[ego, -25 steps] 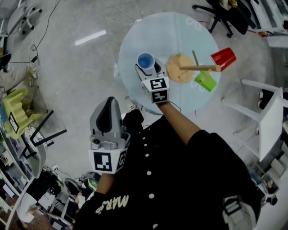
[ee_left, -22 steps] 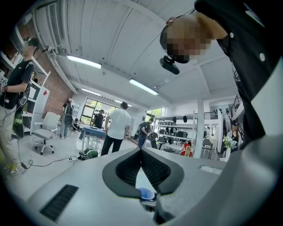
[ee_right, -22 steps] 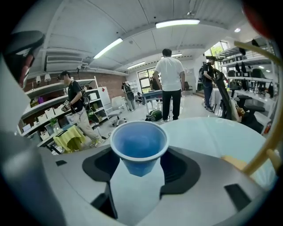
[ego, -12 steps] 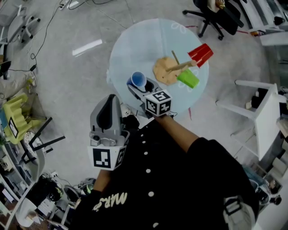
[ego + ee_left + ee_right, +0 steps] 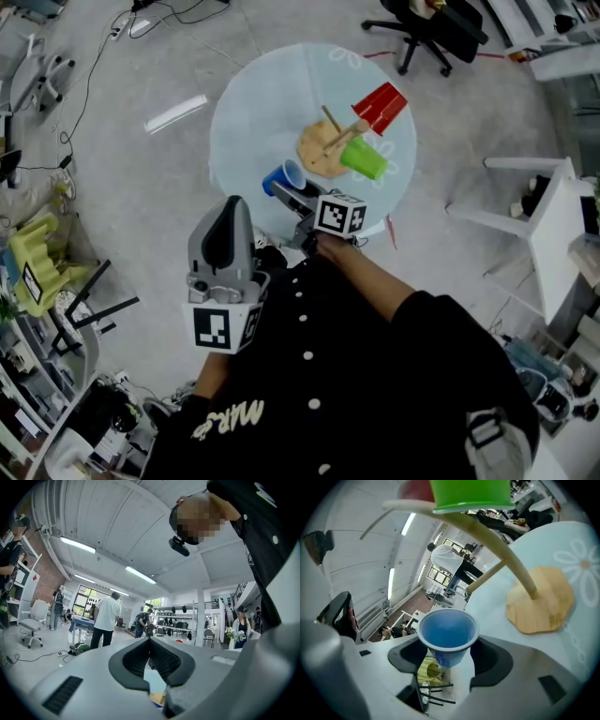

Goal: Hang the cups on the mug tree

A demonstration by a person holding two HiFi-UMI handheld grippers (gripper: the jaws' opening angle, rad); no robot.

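Between the right gripper's (image 5: pixel 449 660) fingers sits the blue cup (image 5: pixel 448 632), clamped by its narrow lower body, with the jaws spread wide on it. Left gripper (image 5: pixel 150 641): jaws together, nothing held, off the round table (image 5: pixel 253 103) beside the person's torso, as before. Change noted: one second ago the cup stood mouth-up. It is now rolled over, its long axis well off upright, mouth turned right toward the mug tree (image 5: pixel 323 155) and base to the left. The cup hangs inside the table's near-left edge, close to the tree's wooden base. Green cup (image 5: pixel 364 161) and red cup (image 5: pixel 380 105) sit on the tree's pegs.
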